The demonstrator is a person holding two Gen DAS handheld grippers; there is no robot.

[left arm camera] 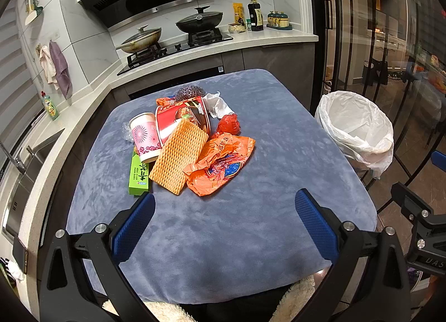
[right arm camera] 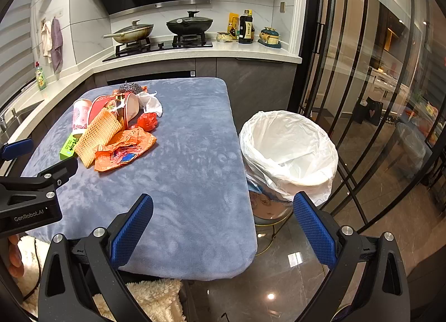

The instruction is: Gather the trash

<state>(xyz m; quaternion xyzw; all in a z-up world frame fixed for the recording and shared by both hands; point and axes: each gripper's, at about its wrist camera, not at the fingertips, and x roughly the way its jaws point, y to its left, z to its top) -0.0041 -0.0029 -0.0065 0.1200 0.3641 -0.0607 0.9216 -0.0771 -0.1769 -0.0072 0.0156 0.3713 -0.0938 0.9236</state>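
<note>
Left gripper [left arm camera: 224, 220] and right gripper [right arm camera: 223, 221], both with jaws spread wide and empty, hover over the near edge of a table under a blue-grey cloth [left arm camera: 251, 238]. The trash lies heaped on the far left part of the cloth: pink paper cup [left arm camera: 146, 135], orange foam net [left arm camera: 178, 156], orange plastic bag [left arm camera: 220, 163], green box [left arm camera: 138, 173], crumpled tissue [left arm camera: 218, 104]. A white-lined bin [right arm camera: 288, 155] stands just beside the table's right edge.

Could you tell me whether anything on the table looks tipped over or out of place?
Yes: the pink floral paper cup and the red paper noodle bowl lie on their sides in the litter pile on the blue plush tablecloth.
</note>
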